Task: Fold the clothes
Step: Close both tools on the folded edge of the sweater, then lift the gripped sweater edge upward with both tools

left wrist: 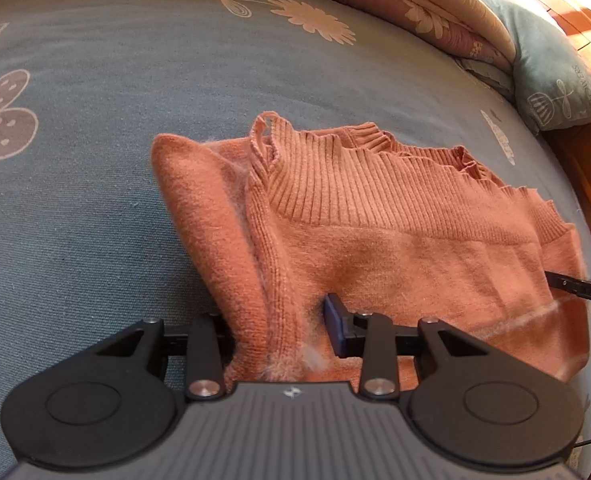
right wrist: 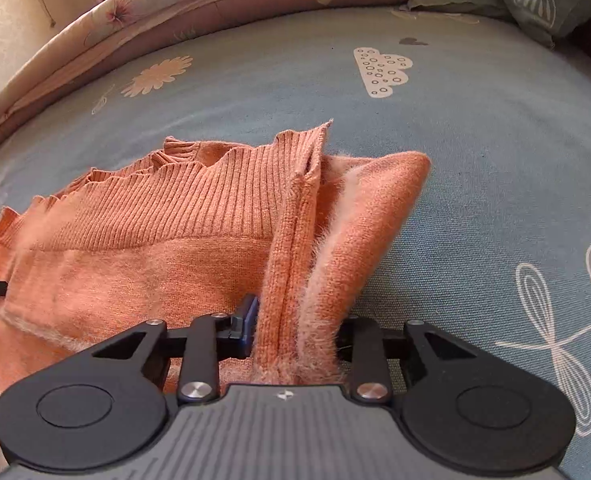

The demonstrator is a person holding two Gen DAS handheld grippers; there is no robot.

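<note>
Nearest the lens in the left wrist view, we see the left claw [left wrist: 279,330] clamped on a gathered fold of the orange sweater [left wrist: 395,248]: the blue-padded finger [left wrist: 332,330] presses the knit from one side, while the opposite finger is buried behind the bunched cloth. In the right wrist view, we see the right claw [right wrist: 295,332] clamped likewise on the other side edge of the same sweater [right wrist: 143,264], its blue-padded finger [right wrist: 247,326] tight against a vertical ridge of knit and fuzzy lining, the other finger hidden by the fabric. From each claw the pinched edge rises as a ridge, and the outer flap beyond it stands tilted up off the bed. Between the two grips the body of the sweater lies spread across the bed, with its ribbed band [left wrist: 355,184] and wavy edge on the far side from the cameras. At the right margin of the left view we see the tip of the right claw touching the sweater's side; at the left margin of the right view a dark finger tip of the left claw shows beside the cloth. Under the garment lies the blue-grey bedsheet [left wrist: 95,140] printed with flowers and a cloud shape [right wrist: 383,70]. Farther back, a pink floral quilt [right wrist: 199,4] is rolled along the bed's far edge, with a grey-green pillow [left wrist: 551,76] beside it.
</note>
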